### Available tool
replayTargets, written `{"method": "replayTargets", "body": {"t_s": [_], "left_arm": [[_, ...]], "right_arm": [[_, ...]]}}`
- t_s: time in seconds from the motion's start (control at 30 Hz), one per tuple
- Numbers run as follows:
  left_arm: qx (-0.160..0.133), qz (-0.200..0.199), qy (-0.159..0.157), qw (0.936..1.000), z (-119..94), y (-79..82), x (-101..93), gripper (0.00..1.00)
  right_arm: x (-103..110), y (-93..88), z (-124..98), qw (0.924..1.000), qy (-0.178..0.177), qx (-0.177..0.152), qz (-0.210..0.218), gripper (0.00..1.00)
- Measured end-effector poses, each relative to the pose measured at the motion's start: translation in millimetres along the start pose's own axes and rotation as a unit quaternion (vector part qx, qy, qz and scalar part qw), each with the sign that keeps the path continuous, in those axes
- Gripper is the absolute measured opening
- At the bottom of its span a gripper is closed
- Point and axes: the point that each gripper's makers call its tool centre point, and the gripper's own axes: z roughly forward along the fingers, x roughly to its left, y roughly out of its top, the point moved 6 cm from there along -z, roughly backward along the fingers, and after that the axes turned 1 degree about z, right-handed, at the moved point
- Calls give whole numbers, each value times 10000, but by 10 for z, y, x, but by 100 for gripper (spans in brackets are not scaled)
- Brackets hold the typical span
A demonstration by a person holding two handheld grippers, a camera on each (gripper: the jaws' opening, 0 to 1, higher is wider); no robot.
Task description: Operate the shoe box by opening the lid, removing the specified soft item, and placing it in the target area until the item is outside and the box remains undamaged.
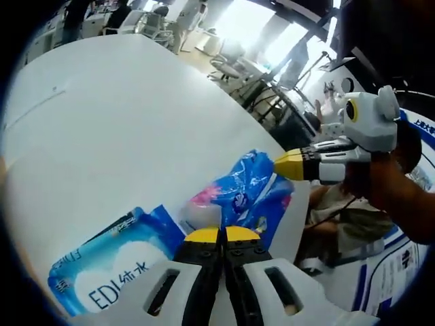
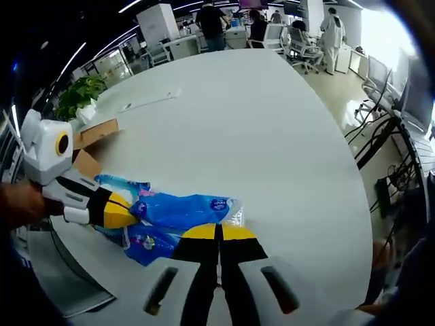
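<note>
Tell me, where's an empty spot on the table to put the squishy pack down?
The white table is bare from the blue packs out to its far rim and right edge. It is crowded at the near left, where the packs, the cardboard box and both grippers sit.

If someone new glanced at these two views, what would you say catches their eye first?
Probably the crinkly blue plastic pack lying on the white table, with both yellow-tipped grippers closing in on it: the right gripper from the near edge and the left gripper touching its end. Next, the brown cardboard box beside a green plant at the table's far edge in the right gripper view.
</note>
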Motion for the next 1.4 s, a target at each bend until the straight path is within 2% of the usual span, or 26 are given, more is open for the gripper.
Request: {"method": "replayTargets", "body": {"t_s": [0.47, 0.63, 0.73, 0.87, 1.03, 1.23, 1.4], "left_arm": [[51, -8, 27, 10000, 139, -12, 73, 0], [130, 140, 63, 9998, 156, -54, 85, 0], [113, 162, 63, 9998, 152, -44, 92, 1], [22, 242, 106, 9996, 117, 1, 111, 6], [-144, 239, 95, 9996, 66, 66, 93, 18], [-126, 353, 71, 9993, -34, 70, 96, 17], [-248, 447, 57, 9987, -162, 125, 56, 21]], "right_arm": [[-97, -63, 132, 10000, -26, 60, -37, 0], [-100, -70, 165, 9999, -40, 19, -116, 0], [-106, -72, 173, 10000, -28, 30, -26, 0], [-106, -67, 161, 10000, 5, -12, -2, 2], [-76, -53, 141, 9999, 42, -68, 116, 11], [-39, -36, 82, 9998, -10, -156, 86, 15], [-14, -8, -21, 9995, -106, -280, 61, 18]]}}
